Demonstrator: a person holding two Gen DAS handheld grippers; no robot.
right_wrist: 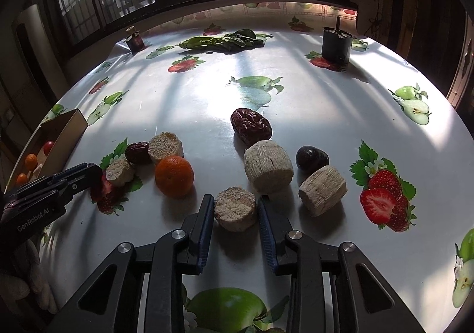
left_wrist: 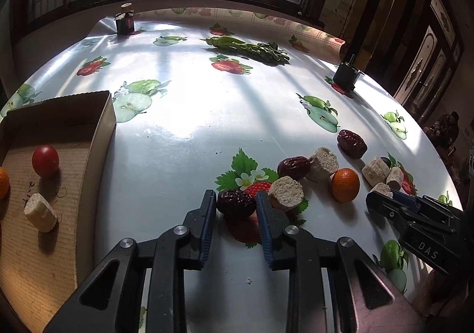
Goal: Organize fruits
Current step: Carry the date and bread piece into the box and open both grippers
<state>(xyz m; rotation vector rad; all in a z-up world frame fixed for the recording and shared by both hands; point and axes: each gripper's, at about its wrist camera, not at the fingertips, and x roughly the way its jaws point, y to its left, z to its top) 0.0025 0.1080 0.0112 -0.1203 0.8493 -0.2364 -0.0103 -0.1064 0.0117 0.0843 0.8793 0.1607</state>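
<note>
My left gripper (left_wrist: pixel 236 196) is shut on a wrinkled red date (left_wrist: pixel 236 204) lying on the fruit-print tablecloth. To its left stands a cardboard box (left_wrist: pixel 100 125) holding a cherry tomato (left_wrist: pixel 45 160), a beige cylindrical chunk (left_wrist: pixel 40 212) and part of an orange. My right gripper (right_wrist: pixel 236 199) is shut on a beige chunk (right_wrist: pixel 235 208) resting on the table. Around it lie an orange (right_wrist: pixel 174 175), a large red date (right_wrist: pixel 251 126), a dark round fruit (right_wrist: pixel 312 158) and several more beige chunks. The left gripper (right_wrist: pixel 91 173) shows at the left edge of the right wrist view.
A bundle of leafy greens (left_wrist: pixel 251 48) lies at the far side of the table, with a small dark jar (left_wrist: pixel 125 23) to its left. A dark cylindrical container (right_wrist: pixel 336 45) stands at the far right. Barred windows run behind the table.
</note>
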